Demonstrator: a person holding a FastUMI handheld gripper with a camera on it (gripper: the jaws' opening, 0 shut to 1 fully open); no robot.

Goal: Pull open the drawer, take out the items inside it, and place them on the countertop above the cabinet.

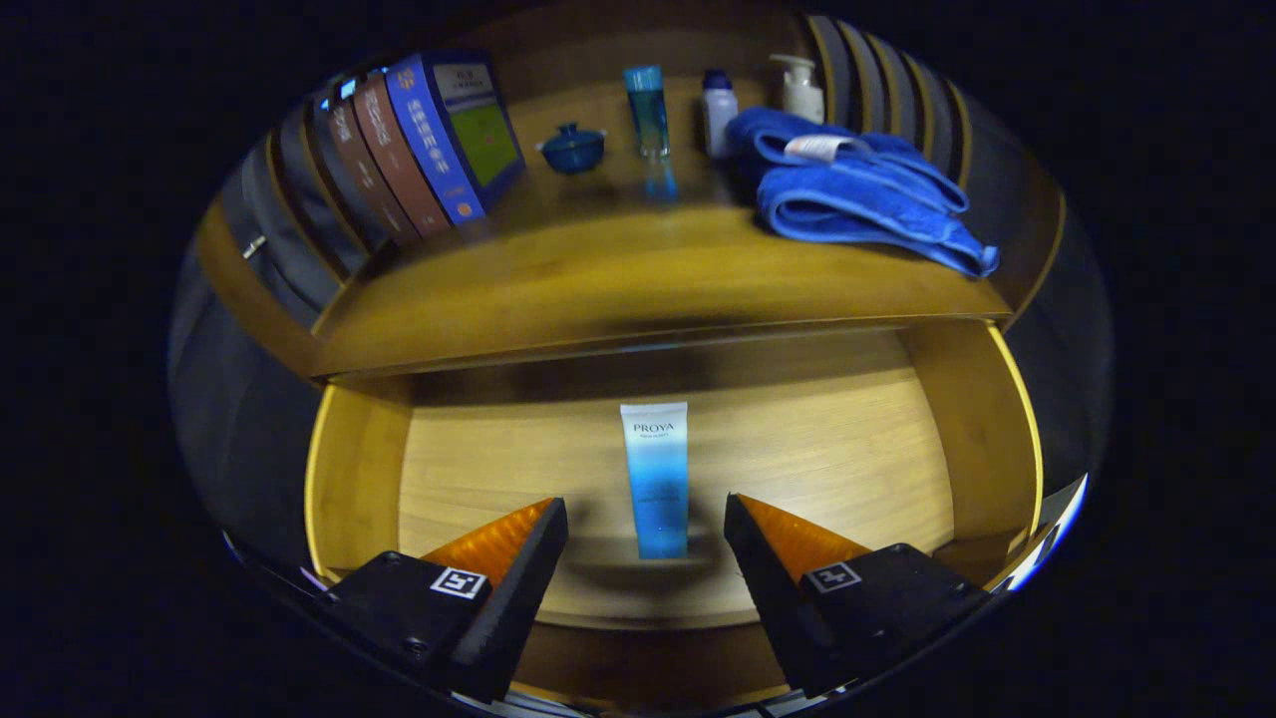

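Drawer (977, 419) of pale wood is out; my gripper (646, 519) fingers gape around the blue-white tube (656, 479) at 12 o'clock, I'd drop and pinch next

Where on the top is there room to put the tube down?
The gripper is open around the tube in the drawer. The countertop's front strip is bare, between the books and the blue towel. The back row by the bottles is crowded.

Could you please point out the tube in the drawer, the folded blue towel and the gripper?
tube (655, 479): gripper view, mid-body.
blue towel (847, 194): gripper view, top fold.
gripper (646, 524): gripper view, midway between open fingertips.
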